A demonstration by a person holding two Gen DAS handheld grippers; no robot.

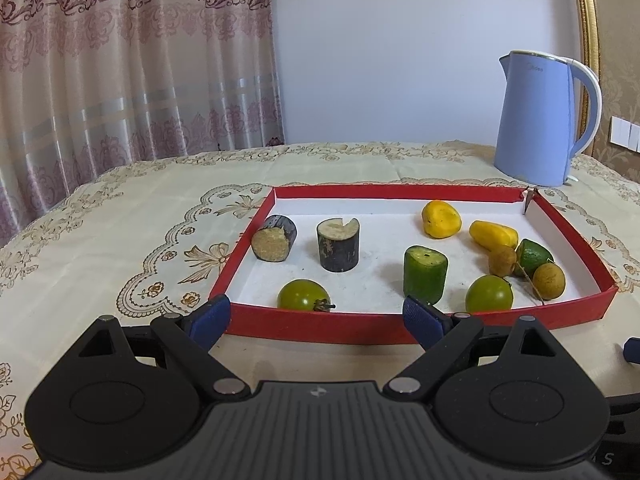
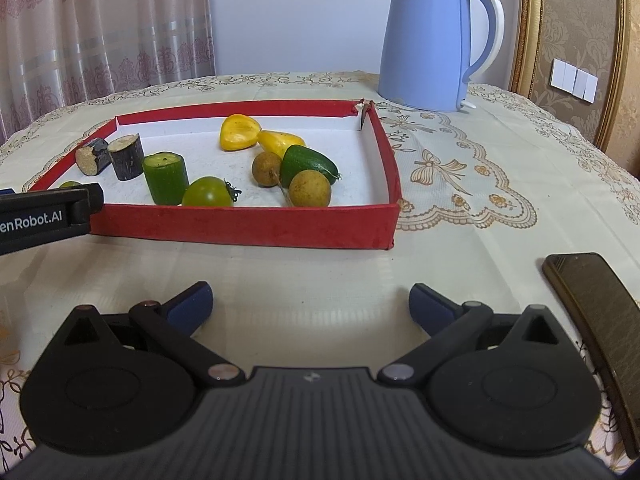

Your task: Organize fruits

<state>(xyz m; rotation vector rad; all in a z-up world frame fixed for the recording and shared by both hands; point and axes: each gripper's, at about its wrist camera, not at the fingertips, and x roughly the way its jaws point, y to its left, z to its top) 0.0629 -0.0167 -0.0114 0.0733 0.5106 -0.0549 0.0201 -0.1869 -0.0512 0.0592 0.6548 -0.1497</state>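
Note:
A red-walled tray (image 1: 320, 326) (image 2: 248, 226) with a white floor lies on the table. In it are two dark cane pieces (image 1: 338, 246) (image 2: 126, 157), a green cucumber piece (image 1: 425, 274) (image 2: 166, 178), two green tomatoes (image 1: 304, 295) (image 2: 208, 193), two yellow fruits (image 1: 440, 219) (image 2: 239, 132), a green avocado-like fruit (image 1: 534, 256) (image 2: 308, 164) and two brown longans (image 1: 549, 276) (image 2: 310, 189). My left gripper (image 1: 318, 318) is open and empty at the tray's near wall. My right gripper (image 2: 311, 306) is open and empty, short of the tray.
A blue electric kettle (image 1: 538, 118) (image 2: 428, 40) stands behind the tray's far right corner. A dark phone (image 2: 596, 320) lies on the tablecloth right of my right gripper. The left gripper's body (image 2: 44, 218) shows at the left edge of the right wrist view.

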